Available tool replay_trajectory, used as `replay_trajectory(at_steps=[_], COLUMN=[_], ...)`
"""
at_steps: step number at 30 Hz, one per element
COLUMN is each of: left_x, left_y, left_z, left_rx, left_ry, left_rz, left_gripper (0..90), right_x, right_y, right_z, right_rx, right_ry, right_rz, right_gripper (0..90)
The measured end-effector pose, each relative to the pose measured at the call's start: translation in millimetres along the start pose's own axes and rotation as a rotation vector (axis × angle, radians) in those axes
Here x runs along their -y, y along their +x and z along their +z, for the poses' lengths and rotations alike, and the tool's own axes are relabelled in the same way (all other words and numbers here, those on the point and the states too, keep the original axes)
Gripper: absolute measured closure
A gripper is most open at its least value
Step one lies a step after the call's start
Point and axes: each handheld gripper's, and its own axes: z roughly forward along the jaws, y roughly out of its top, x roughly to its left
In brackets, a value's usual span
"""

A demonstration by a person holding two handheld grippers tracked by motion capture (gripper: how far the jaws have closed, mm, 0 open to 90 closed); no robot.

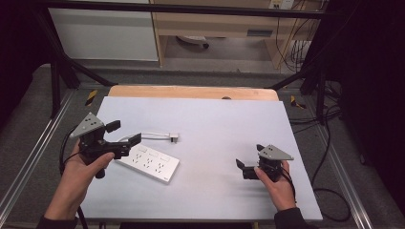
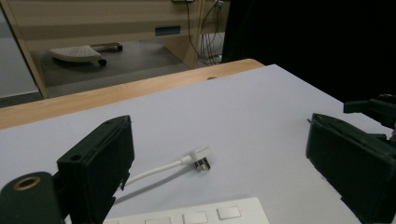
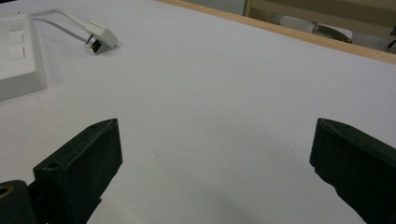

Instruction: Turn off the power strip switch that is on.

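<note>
Centrally noted: white power strip (image 1: pixel 149 163) is lying flat on the pale counter (image 1: pixel 215 124), left of middle, angled so that one end is pointing toward the near right. Its sockets are facing up. A white cable (image 1: pixel 152 135) is running from its far-left end and curving right to a white plug (image 1: pixel 173 138), which is resting on the counter just beyond the strip, prongs pointing right. In the left gripper view the plug (image 2: pixel 201 159) is sitting between the two jaws but farther off, and the strip's top edge (image 2: pixel 205 215) is showing at the bottom of the frame.

Left gripper (image 1: pixel 123 133) is hovering over the strip's far-left end, held in the person's left hand (image 1: pixel 86 168). Jaws are standing wide apart, gripping nothing; whether the lower jaw is touching the strip or cable cannot be told from the high view. Grey three-cornered plate is sitting on top.

Right gripper (image 1: pixel 249 161) is well apart from the strip, over the right half of the counter, held in the right hand (image 1: pixel 277 183) and pointing left. Its jaws are also spread wide, with bare counter between them in the right gripper view; strip (image 3: pixel 16 56) and plug (image 3: pixel 102 37) are showing far off at upper left.

Wooden edge (image 1: pixel 191 91) is bordering the counter's far side.
</note>
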Motion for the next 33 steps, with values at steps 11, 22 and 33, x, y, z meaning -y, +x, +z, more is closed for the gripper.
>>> replay_trajectory(at_steps=[11,22,33], left_x=[2.7,13.2,23.3], left_y=[6.9,10.9,12.5], left_z=[10.8,23.8,33.2], left_rx=[-0.024,-0.048,-0.06], left_ry=[0.007,0.012,0.015], left_rz=[-0.009,-0.017,-0.026], left_gripper=[11.7,15.8,14.8], right_x=[-0.1,-0.3,-0.6], right_y=[0.2,1.3,2.1], right_z=[0.5,2.3,3.7], right_rx=[-0.001,-0.005,-0.006], right_ry=[-0.001,0.007,0.009], right_rz=[-0.002,-0.004,-0.01], right_gripper=[2.7,2.7,2.6])
